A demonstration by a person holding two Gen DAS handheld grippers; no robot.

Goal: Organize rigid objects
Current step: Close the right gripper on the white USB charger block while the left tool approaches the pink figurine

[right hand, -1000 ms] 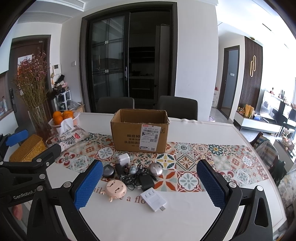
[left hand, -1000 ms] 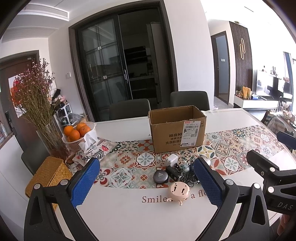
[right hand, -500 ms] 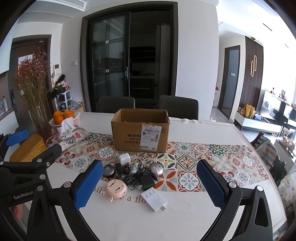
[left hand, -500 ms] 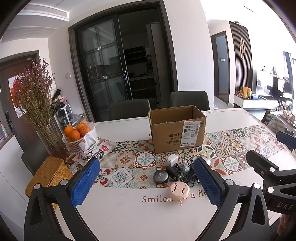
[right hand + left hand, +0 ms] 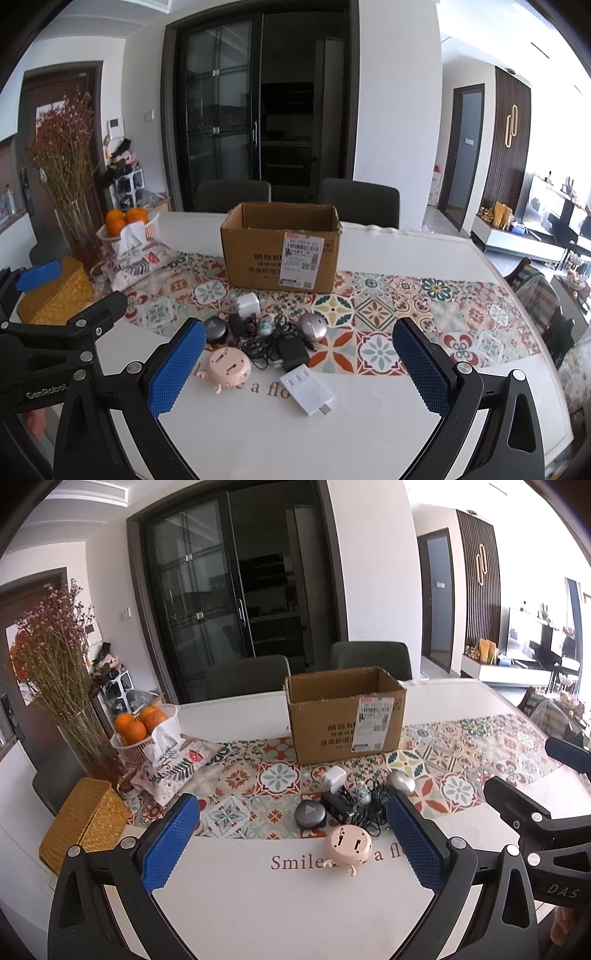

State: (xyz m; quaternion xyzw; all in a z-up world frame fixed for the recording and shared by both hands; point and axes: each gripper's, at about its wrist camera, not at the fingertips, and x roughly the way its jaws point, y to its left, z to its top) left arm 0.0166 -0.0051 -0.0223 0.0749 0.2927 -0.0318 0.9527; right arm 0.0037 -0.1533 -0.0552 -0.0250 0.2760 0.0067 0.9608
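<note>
An open cardboard box stands on the patterned runner. In front of it lies a cluster of small items: a white plug, a black round case, a pink round gadget, a silver round gadget, a black adapter with tangled cable and a white flat charger. My left gripper is open and empty above the near table edge. My right gripper is open and empty, also short of the cluster.
A white basket of oranges, a tissue pack, a vase of dried flowers and a woven box stand at the left. Two chairs stand behind the table. The right table edge curves away.
</note>
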